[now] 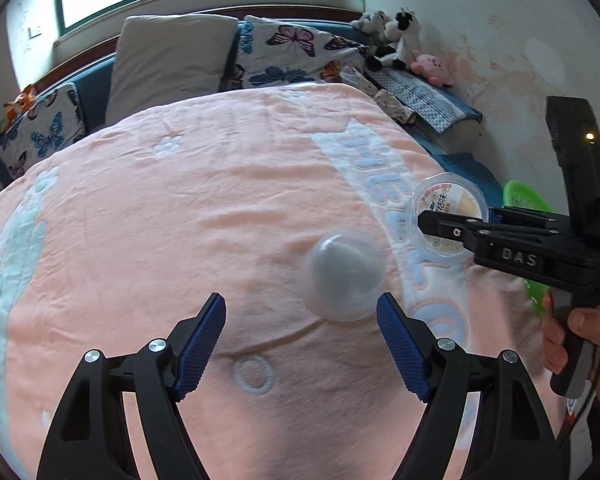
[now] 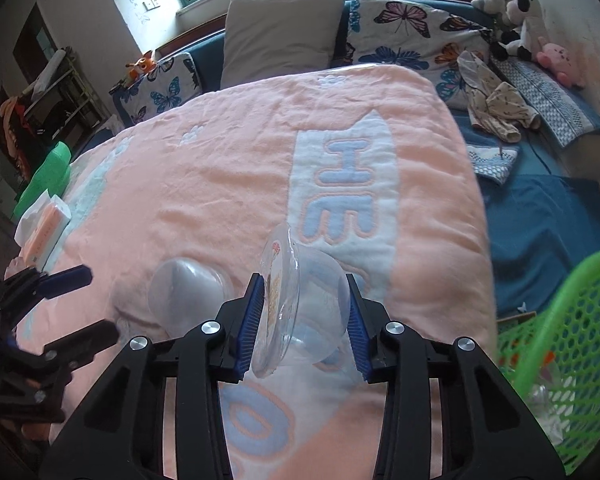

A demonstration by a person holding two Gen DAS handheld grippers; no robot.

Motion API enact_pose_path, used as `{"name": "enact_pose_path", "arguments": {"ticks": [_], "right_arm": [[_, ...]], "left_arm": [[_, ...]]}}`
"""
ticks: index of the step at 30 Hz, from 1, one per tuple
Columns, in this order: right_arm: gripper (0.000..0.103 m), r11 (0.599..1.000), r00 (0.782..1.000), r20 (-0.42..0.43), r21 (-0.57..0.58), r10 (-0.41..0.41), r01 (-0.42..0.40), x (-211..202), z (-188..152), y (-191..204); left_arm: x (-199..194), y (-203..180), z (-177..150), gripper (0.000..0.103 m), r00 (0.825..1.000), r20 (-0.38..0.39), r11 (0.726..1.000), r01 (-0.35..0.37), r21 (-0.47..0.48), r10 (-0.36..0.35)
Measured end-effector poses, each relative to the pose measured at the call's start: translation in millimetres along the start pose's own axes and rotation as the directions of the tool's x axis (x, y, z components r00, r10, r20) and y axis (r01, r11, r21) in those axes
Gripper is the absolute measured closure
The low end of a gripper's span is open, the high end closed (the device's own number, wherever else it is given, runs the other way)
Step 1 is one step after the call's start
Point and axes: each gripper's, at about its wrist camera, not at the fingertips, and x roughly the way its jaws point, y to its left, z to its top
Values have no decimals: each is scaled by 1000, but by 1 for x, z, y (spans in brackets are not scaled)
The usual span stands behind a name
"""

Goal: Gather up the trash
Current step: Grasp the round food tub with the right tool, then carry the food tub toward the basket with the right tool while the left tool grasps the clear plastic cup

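Over pink blanket [image 2: 220, 184], right tool [image 2: 306, 322] grips clear cup [image 2: 300, 308].

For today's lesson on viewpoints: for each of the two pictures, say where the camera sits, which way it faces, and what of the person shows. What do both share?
Left wrist view: sits on the left gripper, facing down across the pink blanket at an upturned clear cup; a hand shows.
Right wrist view: sits on the right gripper, closed on a clear tub, facing the green basket; no hand clearly shows.
Shared: blanket, both cups, basket, pillows.
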Motion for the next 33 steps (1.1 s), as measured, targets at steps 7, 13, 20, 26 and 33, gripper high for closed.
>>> {"name": "enact_pose_path", "arguments": {"ticks": [7,13,20,26,33], "right_arm": [[63,1000,1000,29,25,-7,7,-28,-15,-22],[63,999,999,34,27,-24,23,-37,-24,-36],[63,998,999,31,56,-19,17,-35,-34,-51],[63,998,999,32,56,-15,13,-41,-40,-52],[63,998,998,52,56,-22,19,-69,-54,-54]], "left_arm": [[29,-24,11,19,1000,-24,998,-13,55,14],[54,-24,17,19,998,-61,999,-24,39,26],[67,-18,19,36,997,-74,1000,-15,0,15],[59,-23,18,40,998,-51,1000,-26,16,26],[23,-40,21,41,1000,11,1000,24,19,-24]]}}
